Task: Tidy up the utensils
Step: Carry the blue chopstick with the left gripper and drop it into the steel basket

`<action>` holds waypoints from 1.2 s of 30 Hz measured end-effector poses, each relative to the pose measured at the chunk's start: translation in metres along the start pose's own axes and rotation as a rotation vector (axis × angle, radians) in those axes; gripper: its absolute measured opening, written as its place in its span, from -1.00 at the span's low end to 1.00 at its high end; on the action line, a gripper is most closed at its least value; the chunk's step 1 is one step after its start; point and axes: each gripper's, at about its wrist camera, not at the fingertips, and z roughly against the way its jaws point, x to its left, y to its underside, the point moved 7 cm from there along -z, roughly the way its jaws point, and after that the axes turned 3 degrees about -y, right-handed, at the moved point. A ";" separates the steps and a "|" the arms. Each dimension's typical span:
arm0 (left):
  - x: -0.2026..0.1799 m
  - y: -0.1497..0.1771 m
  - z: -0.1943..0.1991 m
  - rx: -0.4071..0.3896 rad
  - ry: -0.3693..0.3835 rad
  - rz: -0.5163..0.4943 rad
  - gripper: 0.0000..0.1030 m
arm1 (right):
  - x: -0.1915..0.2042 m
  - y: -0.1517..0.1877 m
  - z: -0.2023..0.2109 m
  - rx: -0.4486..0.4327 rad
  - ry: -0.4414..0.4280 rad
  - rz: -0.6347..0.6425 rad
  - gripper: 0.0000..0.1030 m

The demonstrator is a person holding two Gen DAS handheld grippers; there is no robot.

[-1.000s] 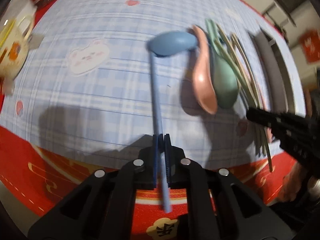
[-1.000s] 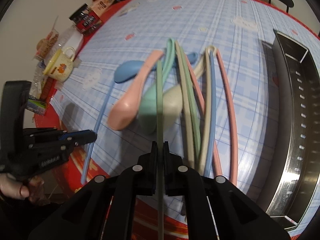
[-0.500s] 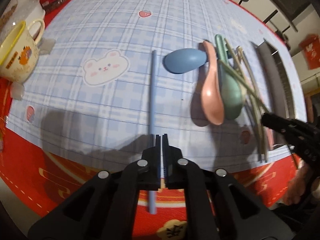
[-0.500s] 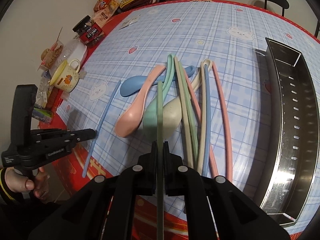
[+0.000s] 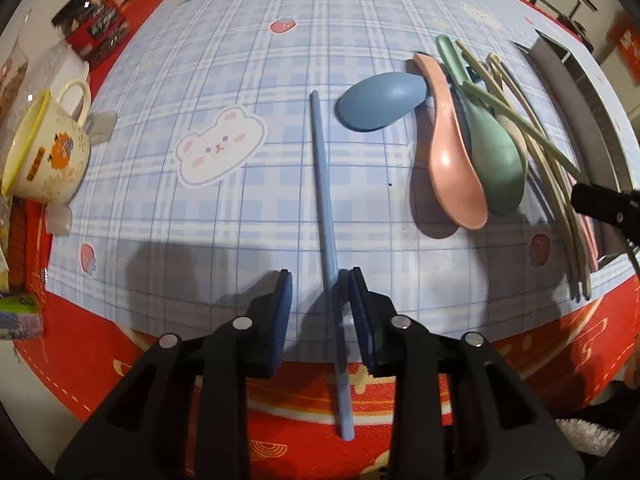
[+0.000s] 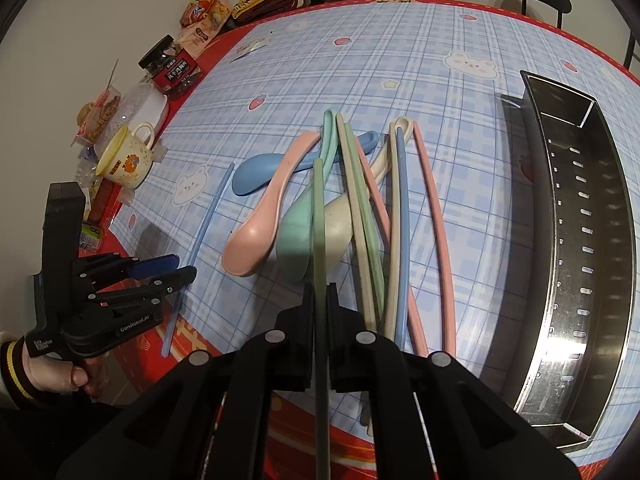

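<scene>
A light blue chopstick [image 5: 324,184] lies flat on the checked tablecloth, left of the blue spoon [image 5: 380,100]. My left gripper [image 5: 320,280] straddles its near end and its jaws are opening; the stick lies close to the right pad and well clear of the left one. My right gripper [image 6: 319,292] is shut on a green chopstick [image 6: 318,208], which slants over the pile. That pile holds a pink spoon [image 6: 256,240], a green spoon [image 6: 296,236], a cream spoon and several chopsticks [image 6: 402,220]. The left gripper [image 6: 180,268] shows at the left in the right wrist view.
A long perforated metal tray [image 6: 592,240] stands to the right of the pile. A yellow-rimmed mug [image 5: 44,152], a dark jar [image 6: 172,68] and snack packets [image 6: 208,12] crowd the table's far left. The red cloth edge [image 5: 280,392] hangs in front, near me.
The left gripper brought the blue chopstick down beside the blue spoon, and its jaws have parted off it. The right gripper kept still with the green chopstick.
</scene>
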 end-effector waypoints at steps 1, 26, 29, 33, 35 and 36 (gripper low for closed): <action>-0.002 0.001 0.002 -0.003 -0.002 -0.011 -0.49 | 0.000 0.000 0.000 0.000 -0.001 -0.001 -0.88; 0.001 -0.051 0.062 -0.096 0.374 0.237 -0.80 | -0.010 -0.020 0.047 -0.173 -0.024 -0.052 -0.88; -0.015 -0.064 0.070 -0.103 0.406 0.198 -0.80 | -0.022 -0.023 0.059 -0.205 -0.003 -0.079 -0.88; -0.043 -0.077 0.081 -0.101 0.446 0.142 -0.80 | -0.051 -0.023 0.083 -0.270 0.044 -0.158 -0.88; -0.062 -0.087 0.085 -0.108 0.457 0.088 -0.80 | -0.070 -0.021 0.098 -0.303 0.093 -0.191 -0.88; -0.075 -0.093 0.087 -0.110 0.465 0.059 -0.80 | -0.078 -0.019 0.103 -0.312 0.106 -0.208 -0.88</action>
